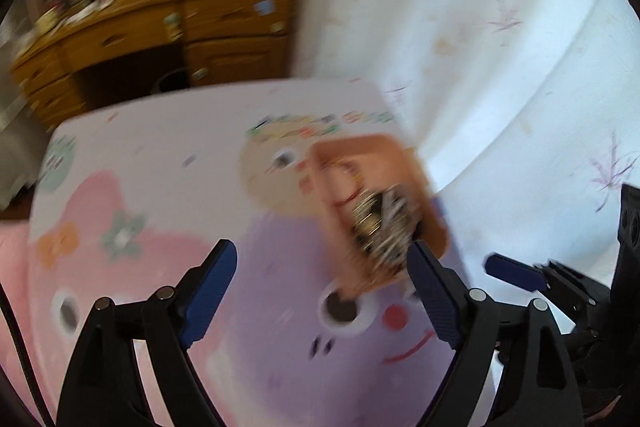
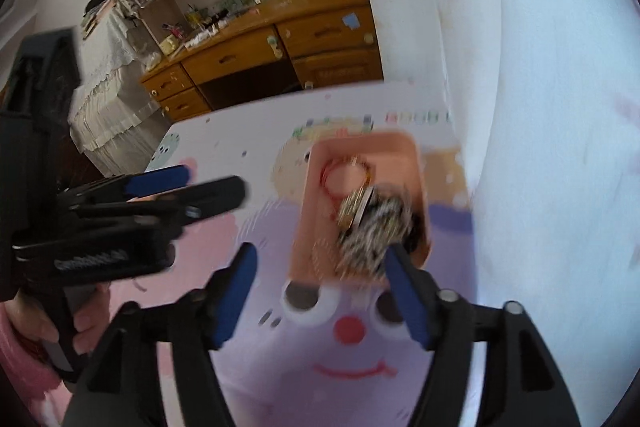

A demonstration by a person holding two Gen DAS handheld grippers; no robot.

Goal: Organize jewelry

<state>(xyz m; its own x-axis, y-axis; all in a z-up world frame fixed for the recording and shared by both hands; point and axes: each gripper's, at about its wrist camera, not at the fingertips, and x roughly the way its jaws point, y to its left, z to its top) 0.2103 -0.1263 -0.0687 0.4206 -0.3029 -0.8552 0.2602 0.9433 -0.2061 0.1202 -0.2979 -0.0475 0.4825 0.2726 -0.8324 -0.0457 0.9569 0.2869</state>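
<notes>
Both claws [image 1: 322,269] [image 2: 322,273] spread, rectangular peach tray [image 2: 404,151], tangled metallic jewelry [image 2: 372,227]

Black left gripper [image 1: 322,287], blue-padded jaws, seemingly silver screws.

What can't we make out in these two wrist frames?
- Jewelry pile: motion blur in both views; single pieces can't be told apart, only a red loop stands out.
- Tray near edge: left view, right finger of the left gripper covers it; right view, the right gripper finger does.
- Mat print: lettering blurred, unreadable.
- Desk clutter: left view, smeared.
</notes>
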